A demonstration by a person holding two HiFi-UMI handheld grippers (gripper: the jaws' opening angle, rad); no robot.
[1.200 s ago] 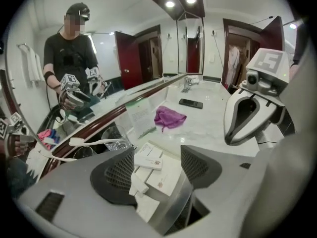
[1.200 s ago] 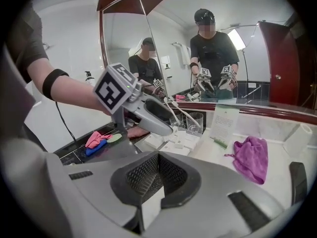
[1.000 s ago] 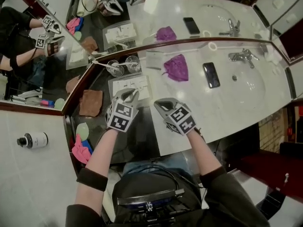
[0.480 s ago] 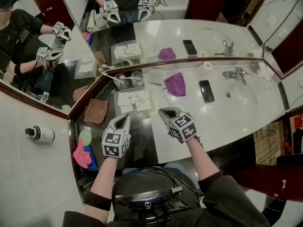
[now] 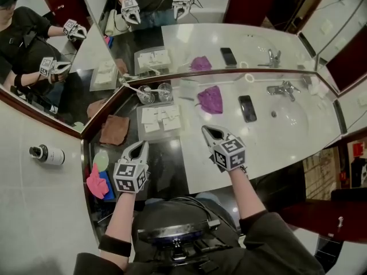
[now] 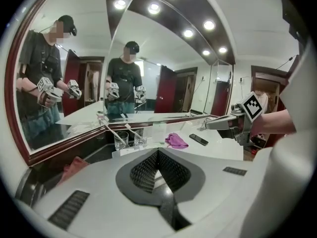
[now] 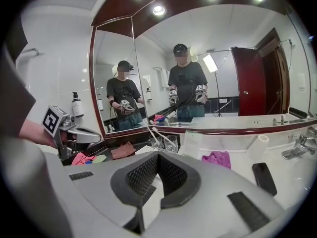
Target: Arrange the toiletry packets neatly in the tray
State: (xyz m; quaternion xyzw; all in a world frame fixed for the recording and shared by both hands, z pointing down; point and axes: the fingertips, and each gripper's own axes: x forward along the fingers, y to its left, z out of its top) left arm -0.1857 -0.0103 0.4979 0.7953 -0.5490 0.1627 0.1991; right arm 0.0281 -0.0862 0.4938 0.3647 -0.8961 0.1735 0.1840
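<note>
Farthest left of the tray [image 5: 140,119], well apart from it, I see a small bottle [image 5: 44,153] lying on its side on the white tiles. Nearer the tray's left, on the dark strip of the counter [image 5: 169,168], a pink cloth [image 5: 96,184] lies beside a pale green disc [image 5: 101,160], and a brown cloth [image 5: 113,129] lies just left of the tray. My left gripper [image 5: 139,146] hangs short of the tray's near left corner, clear of it. In the left gripper view its jaws are pressed together at the tips with nothing between them. Two glasses [image 5: 153,93] stand just behind the tray against the mirror, each with a toothbrush in it. The toiletry packets [image 5: 162,117] lie flat in the tray, white and side by side, and neither gripper touches them. A purple cloth [image 5: 210,99] sits bunched on the white marble to the tray's right. My right gripper [image 5: 207,131] hovers off the tray's near right corner, apart from it. In the right gripper view its jaws are also together and empty. Further right of the tray a black phone [image 5: 247,108] lies flat on the counter, and beyond it the faucet [image 5: 282,89] stands over the basin.
</note>
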